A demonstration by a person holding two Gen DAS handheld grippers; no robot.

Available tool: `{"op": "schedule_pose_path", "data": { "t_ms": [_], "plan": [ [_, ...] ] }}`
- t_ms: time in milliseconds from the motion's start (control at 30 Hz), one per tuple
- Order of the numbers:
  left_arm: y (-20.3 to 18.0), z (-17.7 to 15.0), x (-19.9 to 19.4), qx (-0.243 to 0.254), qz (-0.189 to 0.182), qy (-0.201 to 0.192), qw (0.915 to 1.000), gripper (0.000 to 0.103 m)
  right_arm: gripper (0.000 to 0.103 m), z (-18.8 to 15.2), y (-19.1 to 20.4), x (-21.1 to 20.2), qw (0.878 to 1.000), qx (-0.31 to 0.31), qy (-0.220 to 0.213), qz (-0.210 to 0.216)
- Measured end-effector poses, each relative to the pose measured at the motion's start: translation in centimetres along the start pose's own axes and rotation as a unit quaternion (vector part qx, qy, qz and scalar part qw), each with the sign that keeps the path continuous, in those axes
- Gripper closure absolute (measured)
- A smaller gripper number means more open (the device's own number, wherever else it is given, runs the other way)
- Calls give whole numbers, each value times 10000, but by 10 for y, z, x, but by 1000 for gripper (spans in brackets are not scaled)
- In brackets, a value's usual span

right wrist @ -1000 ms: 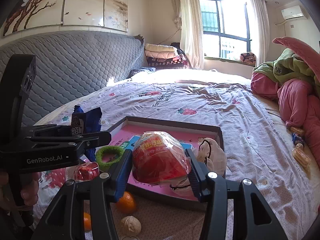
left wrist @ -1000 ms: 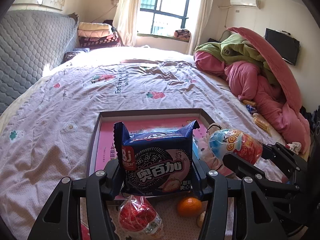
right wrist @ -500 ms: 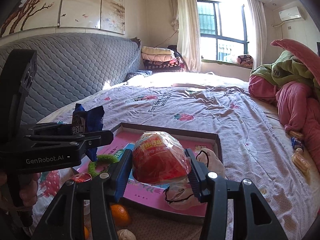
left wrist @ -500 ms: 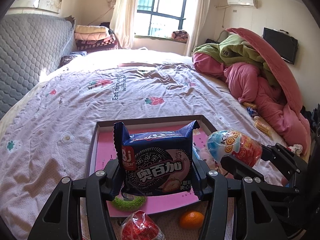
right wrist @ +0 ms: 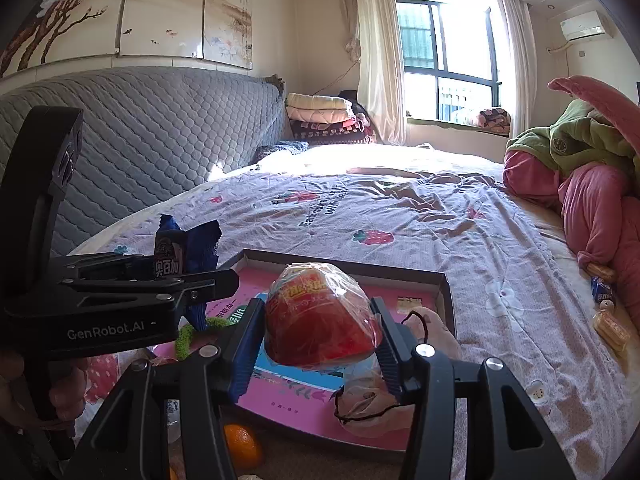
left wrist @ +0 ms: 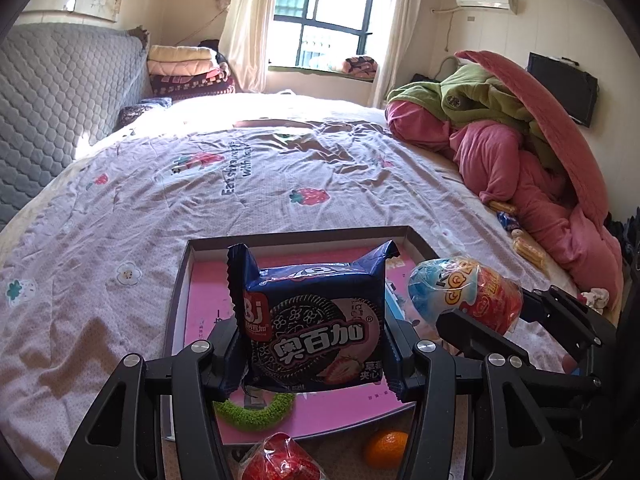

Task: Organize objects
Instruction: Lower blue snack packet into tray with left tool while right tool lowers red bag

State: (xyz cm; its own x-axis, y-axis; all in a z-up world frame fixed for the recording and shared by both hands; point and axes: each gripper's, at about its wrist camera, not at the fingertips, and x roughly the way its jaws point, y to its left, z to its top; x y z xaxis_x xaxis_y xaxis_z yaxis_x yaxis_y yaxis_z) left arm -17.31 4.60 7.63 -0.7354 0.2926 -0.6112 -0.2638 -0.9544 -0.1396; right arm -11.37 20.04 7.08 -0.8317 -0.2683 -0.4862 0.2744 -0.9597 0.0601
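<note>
My left gripper (left wrist: 312, 352) is shut on a dark blue cookie packet (left wrist: 314, 328) and holds it above the near part of a shallow pink-lined box (left wrist: 208, 304) on the bed. My right gripper (right wrist: 320, 336) is shut on a red plastic-wrapped snack (right wrist: 320, 316) and holds it above the same box (right wrist: 416, 304). The snack and right gripper also show in the left wrist view (left wrist: 468, 296), to the right of the packet. The left gripper and packet show in the right wrist view (right wrist: 176, 256) at left.
In the box lie a green fuzzy ring (left wrist: 256, 412) and a beige drawstring pouch (right wrist: 380, 400). In front of the box lie an orange (left wrist: 386, 446) and a red wrapped snack (left wrist: 280, 460). Pink bedding (left wrist: 520, 168) is piled at right, small snacks (left wrist: 528, 252) beside it.
Both grippers have lifted and moved forward over the box with their loads. The box, the ring and the orange sit lower in both views than before.
</note>
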Motion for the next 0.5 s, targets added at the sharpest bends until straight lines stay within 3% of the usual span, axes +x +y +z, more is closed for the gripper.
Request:
{"op": "schedule_pose_path", "data": {
  "t_ms": [500],
  "plan": [
    [-13, -20, 19, 214, -59, 308, 9993, 46, 51, -9, -9, 3, 9999, 92, 125, -54]
  ]
}}
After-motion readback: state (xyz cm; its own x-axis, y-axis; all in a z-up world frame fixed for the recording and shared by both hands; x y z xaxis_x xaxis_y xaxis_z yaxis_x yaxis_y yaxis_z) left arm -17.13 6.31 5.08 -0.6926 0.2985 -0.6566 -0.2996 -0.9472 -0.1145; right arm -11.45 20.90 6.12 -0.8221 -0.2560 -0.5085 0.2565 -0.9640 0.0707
